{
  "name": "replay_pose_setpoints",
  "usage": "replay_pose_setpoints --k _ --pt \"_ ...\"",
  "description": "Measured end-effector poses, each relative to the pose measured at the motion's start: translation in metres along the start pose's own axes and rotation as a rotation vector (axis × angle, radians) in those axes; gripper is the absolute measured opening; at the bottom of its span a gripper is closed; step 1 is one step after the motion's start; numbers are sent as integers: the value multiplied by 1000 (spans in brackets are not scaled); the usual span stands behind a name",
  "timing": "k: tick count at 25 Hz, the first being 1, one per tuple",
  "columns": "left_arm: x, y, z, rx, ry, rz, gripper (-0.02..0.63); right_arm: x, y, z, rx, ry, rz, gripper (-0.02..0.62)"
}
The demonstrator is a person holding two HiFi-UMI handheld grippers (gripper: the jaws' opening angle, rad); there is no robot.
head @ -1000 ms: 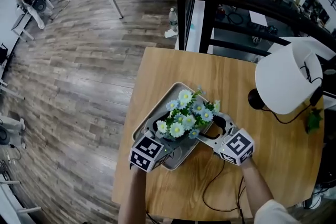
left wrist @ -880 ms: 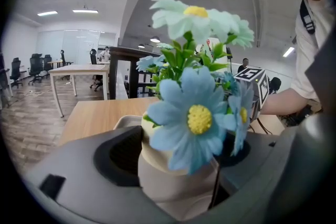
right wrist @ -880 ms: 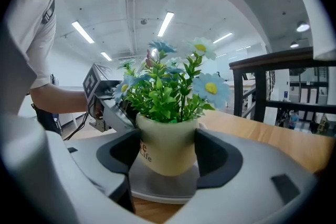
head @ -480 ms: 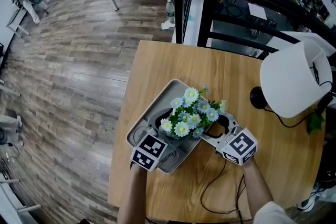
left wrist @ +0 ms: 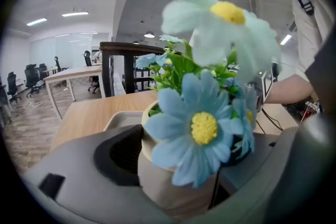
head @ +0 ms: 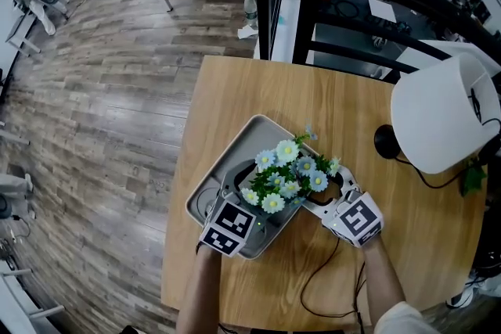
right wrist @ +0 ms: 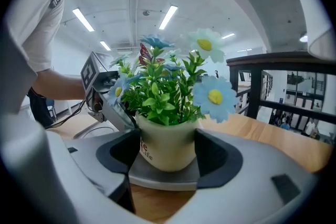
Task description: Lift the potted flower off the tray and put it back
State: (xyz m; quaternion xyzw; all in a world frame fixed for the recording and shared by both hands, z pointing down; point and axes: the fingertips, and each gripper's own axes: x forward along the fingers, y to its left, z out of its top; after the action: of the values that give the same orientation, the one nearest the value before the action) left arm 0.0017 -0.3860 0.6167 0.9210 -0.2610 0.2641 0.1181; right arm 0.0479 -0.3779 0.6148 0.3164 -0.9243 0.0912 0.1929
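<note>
You held cream ceramic pot of blue-and-white daisies [head: 288,172] clamped in both left hand-held gripper [left wrist: 181,178] and right hand-held gripper [right wrist: 169,159]; grey rounded tray [head: 232,159] just beneath jaws, on wooden counter [head: 258,90].

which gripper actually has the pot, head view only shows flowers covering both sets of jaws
Observer: In its own view the right gripper has both pads pressed on the sides of the cream pot.
Operator: is it set down yet
Observer: Its base looks seated on the grey tray there.
Operator: and the other side
Observer: The left gripper has the pot between its jaws too, left pad flat against its wall.
</note>
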Motion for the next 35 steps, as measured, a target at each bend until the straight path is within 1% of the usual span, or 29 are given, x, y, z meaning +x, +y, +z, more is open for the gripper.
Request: replay_pose_setpoints --k 3,6,8,11,13,16,20,24,28,31,33,35 --pt "0 -2 -3 31 21 18 416 -1 3 -3 -34 22 -10 334" --pt "0 -1 -6 41 12 31 416 2 4 -4 -41 22 -17 334" --pt "0 1 -7 26 -1 30 417 3 4 -5 -34 18 -18 333" --pt "-1 0 -10 -24 -14 26 419 2 5 -5 -22 20 -22 336" --pt "-3 -1 -11 -36 -19 31 429 1 4 -6 -7 28 -27 336" --pt "-9 1 -11 0 -11 59 431 -2 0 -3 45 9 -41 336" --pt "-19 5 -20 37 41 120 431 -17 -10 5 150 -58 -85 336" --pt "-38 2 -19 46 46 153 431 -41 -12 10 222 -99 -114 336" --pt "-61 -7 -13 36 30 168 431 -65 -6 10 195 -66 -147 335" --pt "-77 -14 -7 27 6 179 428 -76 7 11 178 -35 -134 334" --pt "-89 -23 -3 22 -22 179 428 -85 21 14 188 -33 -114 334" --pt "-103 -37 4 14 -70 163 428 -97 35 18 188 -30 -122 334"
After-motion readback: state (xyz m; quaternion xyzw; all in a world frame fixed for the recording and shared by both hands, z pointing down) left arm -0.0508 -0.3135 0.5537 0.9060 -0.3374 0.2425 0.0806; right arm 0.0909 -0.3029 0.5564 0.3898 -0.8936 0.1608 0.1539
